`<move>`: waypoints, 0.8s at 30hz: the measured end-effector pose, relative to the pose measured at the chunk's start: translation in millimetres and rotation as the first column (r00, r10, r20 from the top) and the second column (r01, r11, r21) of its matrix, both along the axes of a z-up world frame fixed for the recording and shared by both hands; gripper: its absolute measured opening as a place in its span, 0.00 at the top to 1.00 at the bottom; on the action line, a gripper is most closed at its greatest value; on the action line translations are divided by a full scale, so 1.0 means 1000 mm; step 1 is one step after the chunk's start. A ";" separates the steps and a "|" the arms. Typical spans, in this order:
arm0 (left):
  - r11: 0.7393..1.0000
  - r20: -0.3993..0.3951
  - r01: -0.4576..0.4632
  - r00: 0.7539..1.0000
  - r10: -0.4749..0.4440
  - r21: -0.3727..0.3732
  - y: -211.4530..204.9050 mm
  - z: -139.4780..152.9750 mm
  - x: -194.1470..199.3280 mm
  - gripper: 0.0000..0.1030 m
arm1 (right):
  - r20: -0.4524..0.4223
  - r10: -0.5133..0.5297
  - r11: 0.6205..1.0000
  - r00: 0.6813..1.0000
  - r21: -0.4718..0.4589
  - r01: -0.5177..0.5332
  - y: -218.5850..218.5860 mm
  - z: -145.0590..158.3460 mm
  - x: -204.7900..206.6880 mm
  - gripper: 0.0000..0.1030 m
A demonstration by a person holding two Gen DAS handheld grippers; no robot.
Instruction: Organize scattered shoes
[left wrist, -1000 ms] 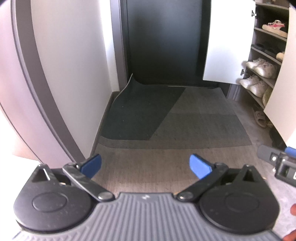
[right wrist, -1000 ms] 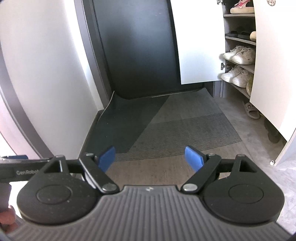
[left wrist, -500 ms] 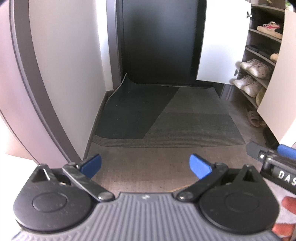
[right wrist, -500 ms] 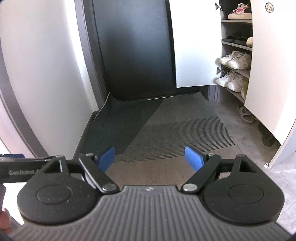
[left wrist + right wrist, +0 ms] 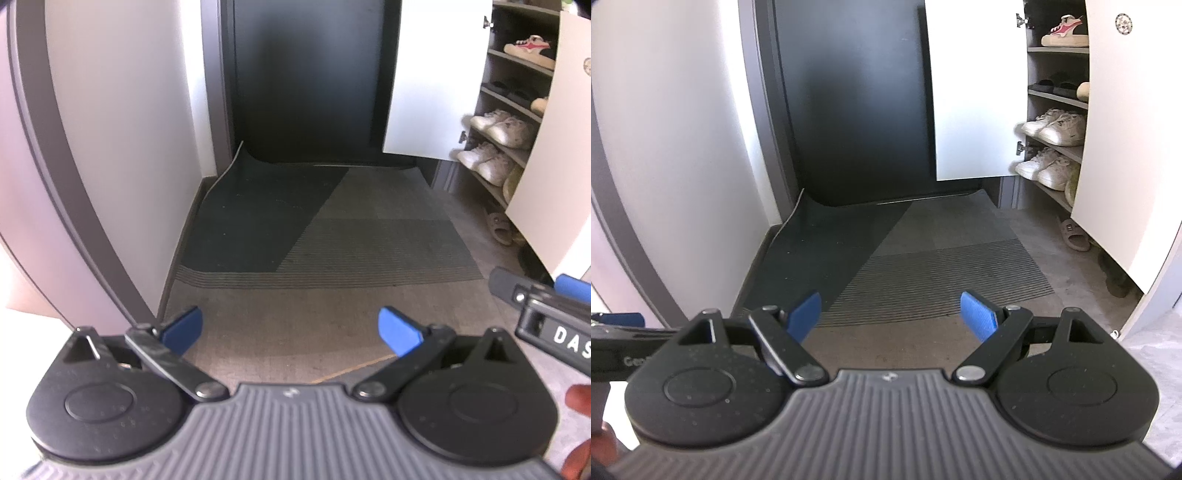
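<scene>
Right wrist view, empty hand-held gripper [image 5: 891,314] spread wide, above doormat [image 5: 923,251]

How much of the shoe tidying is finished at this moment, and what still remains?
Done: two pairs of white sneakers and other shoes already sit on the shelves of the open cabinet. In hand: nothing; the left gripper and right gripper are both open and empty, above the doormat. Left: a beige slipper still lies on the floor below the cabinet, with a dark shoe beside it.
</scene>
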State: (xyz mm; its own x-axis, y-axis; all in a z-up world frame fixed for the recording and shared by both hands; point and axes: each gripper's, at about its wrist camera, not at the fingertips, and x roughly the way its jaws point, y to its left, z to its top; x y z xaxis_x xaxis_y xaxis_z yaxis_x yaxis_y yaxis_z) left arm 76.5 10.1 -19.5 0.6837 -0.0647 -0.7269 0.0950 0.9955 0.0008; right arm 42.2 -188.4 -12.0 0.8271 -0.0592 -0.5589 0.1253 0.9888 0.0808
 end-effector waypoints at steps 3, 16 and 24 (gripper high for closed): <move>1.000 -0.002 -0.002 1.000 0.002 0.002 -0.001 -0.001 -0.001 0.00 | -0.003 -0.001 1.000 1.000 0.007 0.001 -0.001 0.001 -0.001 0.17; 0.999 0.002 -0.027 1.000 0.027 0.028 -0.001 -0.004 0.001 0.00 | 0.002 -0.003 1.000 1.000 0.019 0.003 -0.002 0.003 -0.004 0.17; 0.999 0.001 -0.041 0.999 0.041 0.016 0.003 -0.002 -0.001 0.00 | 0.008 0.005 1.000 1.000 0.023 -0.005 -0.001 0.004 -0.006 0.17</move>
